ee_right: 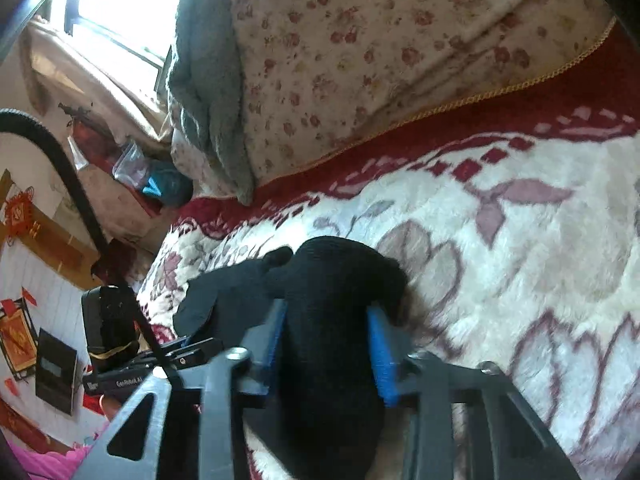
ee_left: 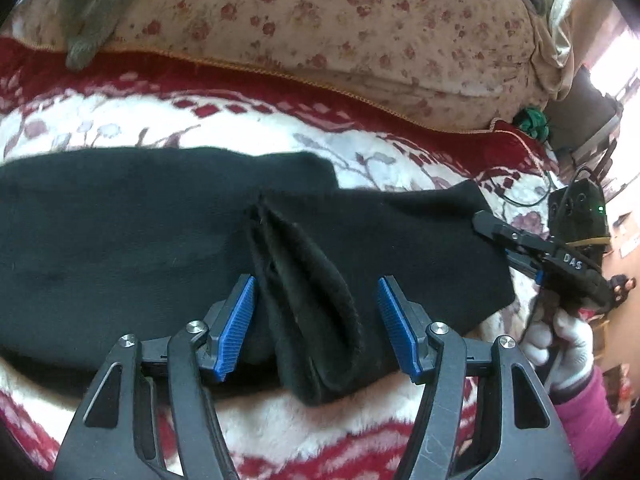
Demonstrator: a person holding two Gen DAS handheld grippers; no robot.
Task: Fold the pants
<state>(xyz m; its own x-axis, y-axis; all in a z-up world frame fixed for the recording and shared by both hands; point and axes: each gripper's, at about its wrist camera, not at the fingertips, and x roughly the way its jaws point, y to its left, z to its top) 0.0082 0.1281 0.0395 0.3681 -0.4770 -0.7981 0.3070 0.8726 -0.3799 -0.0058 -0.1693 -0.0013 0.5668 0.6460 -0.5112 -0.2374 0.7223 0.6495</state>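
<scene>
Black pants [ee_left: 120, 240] lie spread across a white and red fleece blanket [ee_left: 280, 420]. In the left wrist view my left gripper [ee_left: 316, 320] is open, its blue pads either side of a raised fold of the pants [ee_left: 316, 300] without pressing it. My right gripper [ee_left: 486, 222] shows at the right edge of the pants, held by a white-gloved hand. In the right wrist view my right gripper [ee_right: 326, 344] has its blue pads against a bunch of the black pants [ee_right: 332, 280] and grips it. The left gripper's body shows at the lower left [ee_right: 132, 368].
A floral quilt [ee_left: 320, 20] with a grey cloth [ee_left: 92, 12] on it is piled along the far side of the bed. A green ball of yarn [ee_left: 532, 120] and cables lie at the bed's far right. Room clutter and a bright window [ee_right: 120, 0] lie beyond.
</scene>
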